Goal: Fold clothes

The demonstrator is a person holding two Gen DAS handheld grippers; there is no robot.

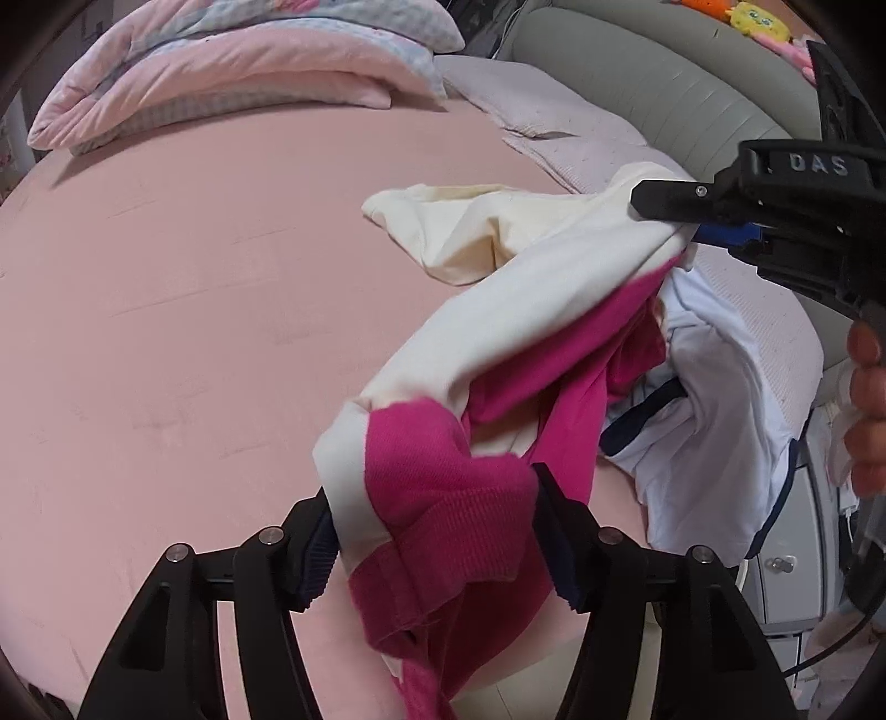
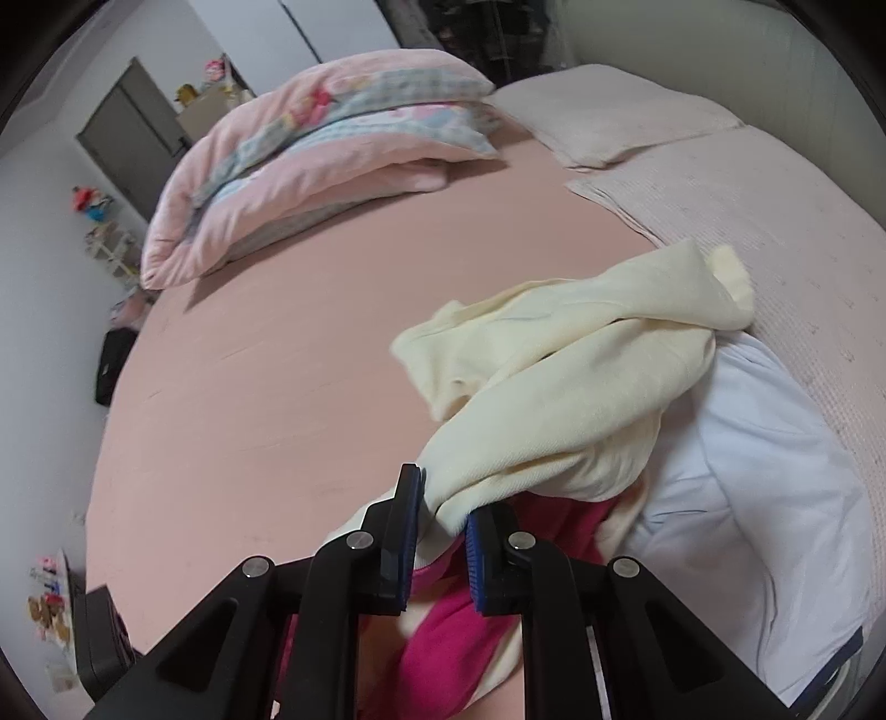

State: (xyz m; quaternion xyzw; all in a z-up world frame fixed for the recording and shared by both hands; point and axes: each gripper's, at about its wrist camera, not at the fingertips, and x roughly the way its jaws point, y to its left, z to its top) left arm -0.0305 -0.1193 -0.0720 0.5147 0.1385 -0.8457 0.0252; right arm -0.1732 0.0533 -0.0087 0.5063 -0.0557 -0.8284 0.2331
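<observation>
Garment (image 1: 498, 354) (cream-pink) hangs above bed (image 1: 194, 304): right gripper (image 2: 443, 526) clamps it, left gripper (image 1: 432, 520) stands apart around cuff, which may drop.

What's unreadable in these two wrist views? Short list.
- Cream-and-pink garment: overall shape and type; bunched in both views, lower part cut by the bottom edges.
- Left gripper: pad contact; left wrist view, pink fabric fills the jaws.
- White garment with navy trim: extent; right wrist view, the cream fabric overlaps it.
- Plush toys: cut by top edge, left wrist view.
</observation>
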